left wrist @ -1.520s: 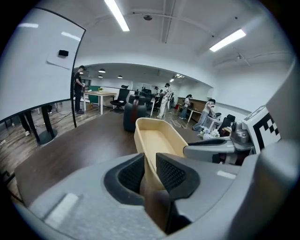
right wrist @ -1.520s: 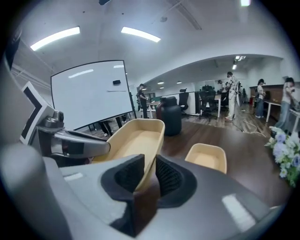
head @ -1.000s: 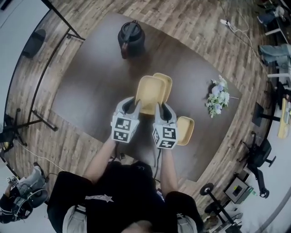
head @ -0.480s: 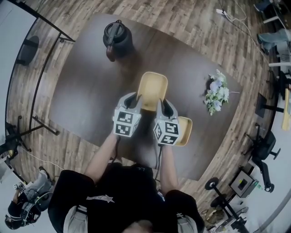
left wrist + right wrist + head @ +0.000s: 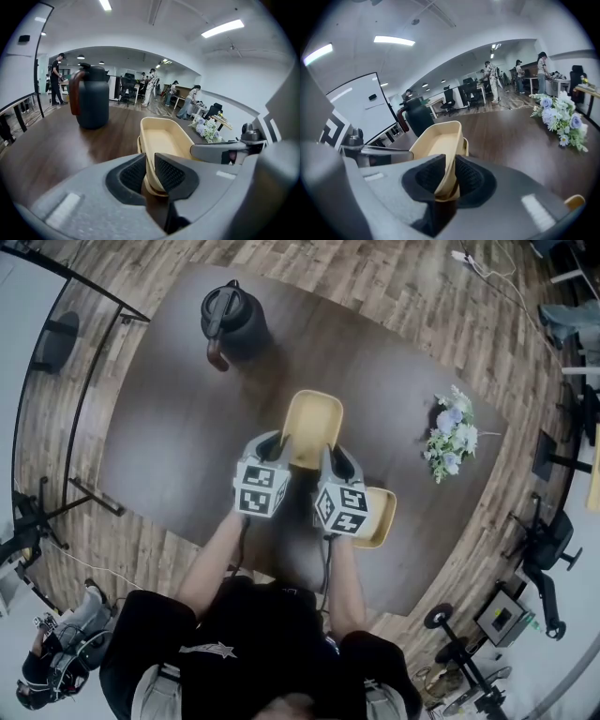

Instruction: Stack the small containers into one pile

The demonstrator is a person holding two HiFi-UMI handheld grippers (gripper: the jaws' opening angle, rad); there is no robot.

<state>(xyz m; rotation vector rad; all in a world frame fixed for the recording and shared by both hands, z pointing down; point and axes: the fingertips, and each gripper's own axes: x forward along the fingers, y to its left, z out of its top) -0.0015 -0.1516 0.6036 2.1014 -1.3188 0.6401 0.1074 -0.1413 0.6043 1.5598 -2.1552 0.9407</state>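
A pale yellow container (image 5: 314,425) lies in the middle of the dark table (image 5: 178,437), nested on a second one whose rim (image 5: 139,145) shows just below it. My left gripper (image 5: 273,452) is shut on the near left rim of the top container (image 5: 161,138). My right gripper (image 5: 336,461) is shut on its near right rim (image 5: 440,136). Each pair of pads pinches the thin wall. Another yellow container (image 5: 379,517) rests on the table to the right, partly hidden behind the right gripper's marker cube.
A black jug (image 5: 231,321) with a brown handle stands at the table's far left. A bunch of artificial flowers (image 5: 450,441) lies at the right. Several people stand in the office behind, seen in both gripper views. The table's near edge is close to the person's body.
The held container has moved from above and beside the other one down onto it, so the lower one no longer shows from above. Both grippers sank with it.
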